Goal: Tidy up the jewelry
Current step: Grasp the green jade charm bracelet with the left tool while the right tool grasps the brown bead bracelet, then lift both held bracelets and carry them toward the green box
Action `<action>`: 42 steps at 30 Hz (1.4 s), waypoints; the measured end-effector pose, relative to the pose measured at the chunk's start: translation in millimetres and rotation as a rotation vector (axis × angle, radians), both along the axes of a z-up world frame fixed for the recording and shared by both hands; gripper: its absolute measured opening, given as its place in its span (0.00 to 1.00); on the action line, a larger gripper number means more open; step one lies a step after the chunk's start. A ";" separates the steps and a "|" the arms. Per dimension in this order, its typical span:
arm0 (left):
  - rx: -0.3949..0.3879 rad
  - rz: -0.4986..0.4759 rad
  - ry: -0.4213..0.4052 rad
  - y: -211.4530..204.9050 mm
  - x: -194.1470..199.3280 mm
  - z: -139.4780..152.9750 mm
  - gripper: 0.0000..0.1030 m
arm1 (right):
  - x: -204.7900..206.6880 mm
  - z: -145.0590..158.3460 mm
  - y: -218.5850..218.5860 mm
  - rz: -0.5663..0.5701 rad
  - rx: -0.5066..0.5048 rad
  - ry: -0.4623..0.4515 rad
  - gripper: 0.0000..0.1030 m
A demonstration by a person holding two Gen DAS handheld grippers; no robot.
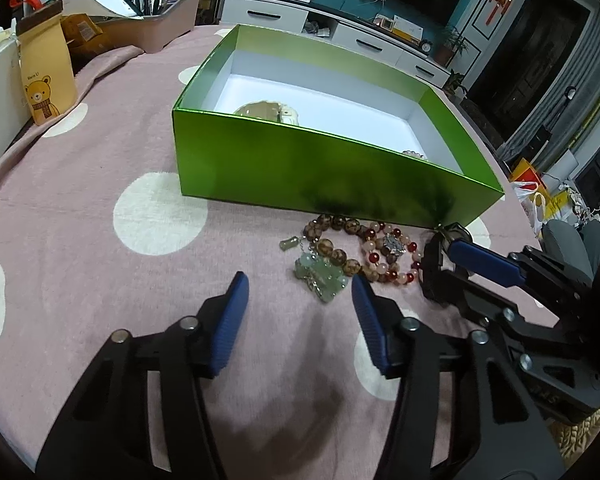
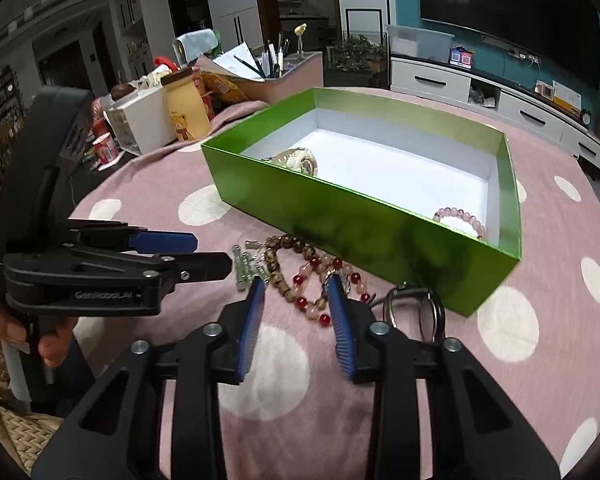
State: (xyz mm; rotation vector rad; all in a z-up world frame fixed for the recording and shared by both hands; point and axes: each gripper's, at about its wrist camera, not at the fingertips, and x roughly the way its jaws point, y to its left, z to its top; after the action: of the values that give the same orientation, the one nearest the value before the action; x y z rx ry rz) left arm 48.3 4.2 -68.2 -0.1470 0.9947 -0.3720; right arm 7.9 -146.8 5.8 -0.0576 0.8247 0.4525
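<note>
**Jewelry heaped before spread jaws, green box beyond**

The left gripper [image 1: 298, 286] is seen with its jaws released, nothing held between them. Just ahead of them a pale green jade piece [image 1: 320, 276] is found on the pink dotted cloth [image 1: 100, 240] of the counter, close to the right-hand jaw. Beyond it a brown bead bracelet [image 1: 334, 240] and a red and pink bead bracelet [image 1: 388, 258] are piled together, touching each other.

The right gripper [image 2: 296, 284] is likewise shown with jaws spread and empty; the red and pink bracelet lies between and just ahead of them. A pair of glasses [image 2: 424, 308] is seen just right of these jaws, beside the box wall.

Farther ahead of both stands the open green box [image 2: 360, 216], in which a pink bead bracelet [image 2: 458, 216] and a pale round item [image 2: 296, 160] are already laid, well apart.
</note>
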 end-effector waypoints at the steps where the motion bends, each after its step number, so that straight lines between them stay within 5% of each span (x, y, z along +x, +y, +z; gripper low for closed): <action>1: -0.002 0.000 0.002 0.0 0.9 -0.8 0.49 | 3.0 -1.6 0.9 0.001 -0.007 0.002 0.28; 18: 0.022 -0.031 0.007 -13.7 17.5 -14.3 0.46 | 38.6 -30.2 12.1 0.027 -0.161 0.115 0.21; 22: 0.032 -0.048 0.000 -17.0 19.0 -15.4 0.33 | 42.7 -33.4 16.6 0.036 -0.173 0.124 0.15; 27: 0.028 -0.057 -0.001 -18.9 18.8 -16.9 0.18 | 43.7 -32.4 9.4 0.012 -0.140 0.124 0.08; 42: 0.000 -0.044 -0.023 -11.7 11.5 -9.7 0.10 | 25.1 -14.1 -8.8 -0.048 -0.020 0.064 0.07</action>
State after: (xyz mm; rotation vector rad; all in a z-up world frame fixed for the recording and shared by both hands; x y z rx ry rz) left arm 59.8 -7.5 -77.9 -0.1205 0.9768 -0.4136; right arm 33.0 -155.7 -8.3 -0.0421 0.8913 0.4024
